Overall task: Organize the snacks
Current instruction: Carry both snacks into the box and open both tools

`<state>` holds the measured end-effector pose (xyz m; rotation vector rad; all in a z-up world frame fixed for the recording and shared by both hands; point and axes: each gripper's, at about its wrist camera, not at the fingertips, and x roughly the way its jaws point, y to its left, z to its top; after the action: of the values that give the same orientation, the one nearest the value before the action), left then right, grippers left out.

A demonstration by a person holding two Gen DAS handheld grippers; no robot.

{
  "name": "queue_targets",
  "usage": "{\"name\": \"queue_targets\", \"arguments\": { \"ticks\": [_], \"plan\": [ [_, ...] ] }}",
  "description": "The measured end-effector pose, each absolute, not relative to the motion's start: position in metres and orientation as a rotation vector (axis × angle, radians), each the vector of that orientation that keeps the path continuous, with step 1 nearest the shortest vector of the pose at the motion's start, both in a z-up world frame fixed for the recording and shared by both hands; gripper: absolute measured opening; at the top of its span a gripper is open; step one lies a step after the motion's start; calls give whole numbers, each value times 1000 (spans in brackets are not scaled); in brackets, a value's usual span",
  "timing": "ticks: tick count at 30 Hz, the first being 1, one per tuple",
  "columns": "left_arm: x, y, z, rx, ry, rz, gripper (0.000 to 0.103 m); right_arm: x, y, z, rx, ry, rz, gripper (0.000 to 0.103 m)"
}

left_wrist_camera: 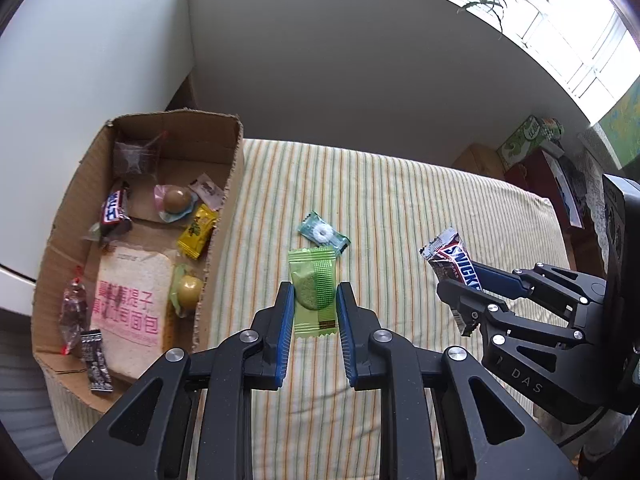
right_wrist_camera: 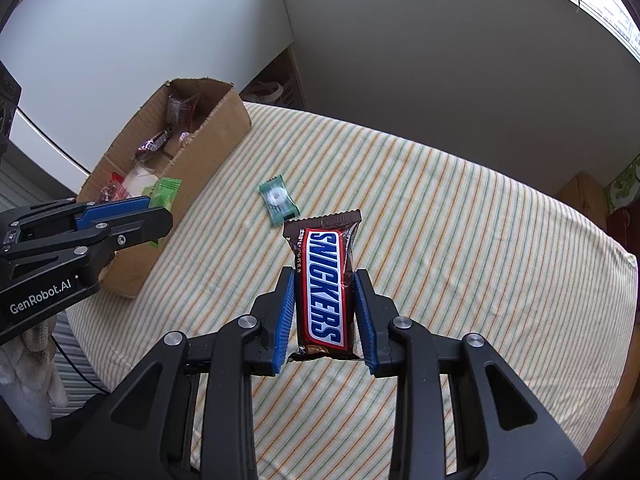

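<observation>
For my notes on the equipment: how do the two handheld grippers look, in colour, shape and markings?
Both are matte black linkage frames with silver round pivot pins and triangular cut-outs. The left gripper and the right gripper each have two flat fingers faced with blue ribbed pads. The left body reads "GenRobot.AI" in white; the right one shows "DAS". A whitish glove appears below the left gripper.

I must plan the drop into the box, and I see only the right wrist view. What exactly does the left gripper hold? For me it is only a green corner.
Observer: The left gripper is shut on a light green plastic packet with a round green biscuit inside.
Operator: Is there free floor in the brown cardboard box?
Observer: Little. A large bread-slice packet with pink letters covers much of the near end of the brown cardboard box.
Operator: Is a Snickers already inside?
Observer: Yes, a small brown Snickers bar lies by the left wall, beyond the bread.
</observation>
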<state>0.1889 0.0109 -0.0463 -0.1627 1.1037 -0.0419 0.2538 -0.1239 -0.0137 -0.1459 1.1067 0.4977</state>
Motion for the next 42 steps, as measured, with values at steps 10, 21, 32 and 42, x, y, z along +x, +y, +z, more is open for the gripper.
{"name": "queue_targets", "arguments": {
  "ticks": [10,21,32,42],
  "plan": [
    [160,74,-29,-201,1062,69,20,258,-66,7,-198,1061,600,30],
    [152,126,-26,-246,1035,185,20,280,17,18,-294,1027,706,30],
    [173,160,-32,-236,1030,227,20,311,72,-2,-314,1061,718,30],
    [188,175,-47,-233,1056,241,20,322,86,-26,-316,1097,713,30]
  ]
}}
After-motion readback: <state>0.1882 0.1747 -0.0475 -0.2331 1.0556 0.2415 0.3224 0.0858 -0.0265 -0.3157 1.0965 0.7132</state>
